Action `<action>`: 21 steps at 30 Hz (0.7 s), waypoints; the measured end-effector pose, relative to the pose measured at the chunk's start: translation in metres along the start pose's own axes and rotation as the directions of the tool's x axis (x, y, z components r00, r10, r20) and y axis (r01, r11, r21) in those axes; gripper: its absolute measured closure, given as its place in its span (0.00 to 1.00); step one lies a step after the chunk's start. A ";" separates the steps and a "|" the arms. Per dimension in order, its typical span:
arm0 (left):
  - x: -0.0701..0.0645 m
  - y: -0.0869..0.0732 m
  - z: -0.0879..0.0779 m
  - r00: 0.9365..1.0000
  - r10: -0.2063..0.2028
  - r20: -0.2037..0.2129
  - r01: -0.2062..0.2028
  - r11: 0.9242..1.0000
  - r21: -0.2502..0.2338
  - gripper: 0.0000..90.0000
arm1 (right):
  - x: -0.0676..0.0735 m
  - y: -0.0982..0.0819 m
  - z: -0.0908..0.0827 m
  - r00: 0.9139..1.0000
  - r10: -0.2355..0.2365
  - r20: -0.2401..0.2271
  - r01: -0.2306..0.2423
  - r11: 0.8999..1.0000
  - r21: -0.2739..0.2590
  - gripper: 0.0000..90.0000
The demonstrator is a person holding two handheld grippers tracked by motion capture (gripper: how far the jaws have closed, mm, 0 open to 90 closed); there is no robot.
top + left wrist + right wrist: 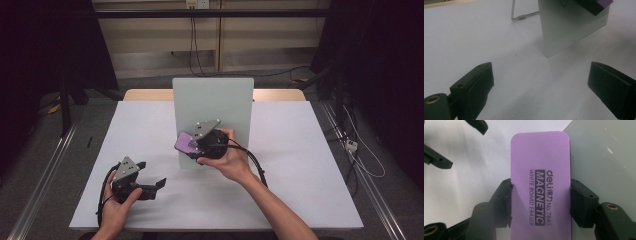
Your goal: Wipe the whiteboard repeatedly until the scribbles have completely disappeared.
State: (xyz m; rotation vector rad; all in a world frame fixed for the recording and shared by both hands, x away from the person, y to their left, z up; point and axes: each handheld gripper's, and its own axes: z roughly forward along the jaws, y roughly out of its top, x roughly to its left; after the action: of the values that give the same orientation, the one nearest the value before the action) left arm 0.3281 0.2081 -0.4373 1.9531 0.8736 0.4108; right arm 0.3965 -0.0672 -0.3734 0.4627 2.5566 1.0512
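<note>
The right gripper (541,197) is clamped on a purple whiteboard eraser (540,182), its two black jaws pressing the eraser's long sides, with the printed face toward the camera that rides on it. In the high view the right gripper (196,144) holds the eraser (186,143) up against the lower left part of a small pale whiteboard (215,100) that stands upright near the middle of the desk (300,165). The left gripper (150,175) rests low over the desk, off to the left and well apart from the board, its jaws spread wide with nothing between them. From the left gripper view the whiteboard (564,32) stands ahead, a thin metal prop (520,17) behind it on the white surface. A cable (257,167) trails from the right gripper along the forearm.
</note>
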 end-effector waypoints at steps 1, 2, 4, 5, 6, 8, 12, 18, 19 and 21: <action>0.000 0.000 0.000 1.000 -0.001 0.000 0.001 1.000 0.002 0.07 | 0.001 -0.001 0.002 1.000 0.001 -0.003 -0.001 1.000 0.004 0.47; 0.000 0.000 0.001 1.000 0.000 0.000 0.000 1.000 0.001 0.07 | 0.002 -0.002 0.003 1.000 -0.004 -0.008 0.004 1.000 0.009 0.47; -0.001 0.000 0.001 1.000 0.000 0.002 0.000 1.000 0.002 0.07 | 0.005 -0.004 0.007 1.000 -0.006 -0.017 0.006 1.000 0.020 0.47; -0.001 0.000 0.001 1.000 -0.003 0.002 0.003 1.000 0.000 0.07 | 0.005 -0.005 0.008 1.000 -0.011 -0.022 0.012 1.000 0.024 0.47; -0.001 0.000 0.001 1.000 0.002 0.003 -0.002 1.000 0.006 0.07 | 0.006 -0.006 0.010 1.000 -0.013 -0.028 0.013 0.999 0.031 0.47; -0.001 0.000 0.001 1.000 -0.002 0.003 0.002 1.000 0.002 0.07 | 0.007 -0.006 0.011 0.999 -0.022 -0.030 0.023 0.999 0.043 0.47; 0.000 0.000 0.000 1.000 -0.002 0.002 0.002 1.000 0.000 0.07 | 0.005 -0.003 0.008 0.999 -0.017 -0.032 0.019 0.999 0.050 0.47; 0.000 0.000 0.000 1.000 0.000 0.002 0.000 1.000 -0.001 0.07 | -0.011 0.007 -0.016 1.000 0.020 0.023 -0.020 1.000 -0.024 0.47; 0.000 0.000 0.000 1.000 -0.001 0.002 0.001 1.000 -0.001 0.07 | -0.014 0.009 -0.020 0.999 0.024 0.035 -0.023 0.999 -0.034 0.47; 0.000 0.000 0.000 1.000 -0.003 0.002 0.003 1.000 0.000 0.07 | -0.017 0.011 -0.025 0.999 0.024 0.048 -0.022 0.999 -0.040 0.47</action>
State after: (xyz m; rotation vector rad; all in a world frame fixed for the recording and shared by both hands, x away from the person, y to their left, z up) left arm 0.3283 0.2078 -0.4374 1.9511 0.8757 0.4075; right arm 0.4032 -0.0819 -0.3456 0.5025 2.4888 1.0835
